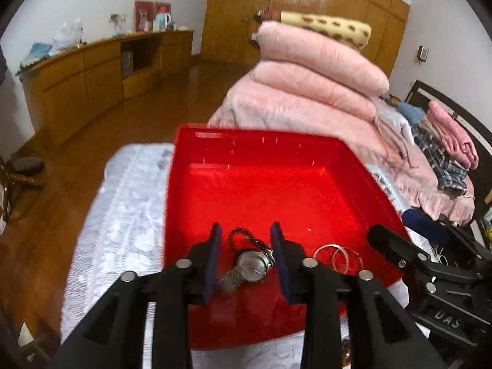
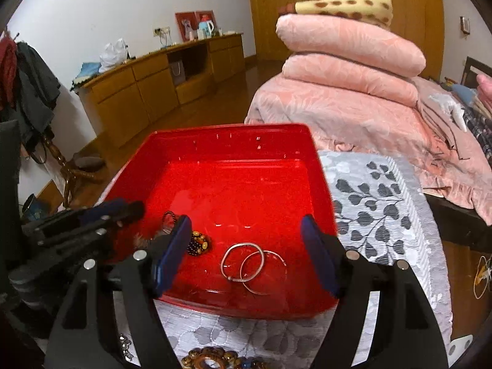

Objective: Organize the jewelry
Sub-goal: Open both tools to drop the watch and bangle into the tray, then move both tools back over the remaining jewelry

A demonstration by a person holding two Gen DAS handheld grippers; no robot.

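From the left wrist view, the left gripper [image 1: 246,258] is hanging over the red tray [image 1: 353,166] with its jaws apart and holding nothing. The watch [image 1: 250,266] is lying right between them, its band slanting from the near left to the far right. From the right wrist view, the right gripper [image 2: 246,255] is also standing wide open, and the silver bangles [image 2: 250,266] are lying flat on the tray floor between its jaws. A beaded piece [image 2: 198,243] is sitting just beside its left finger.
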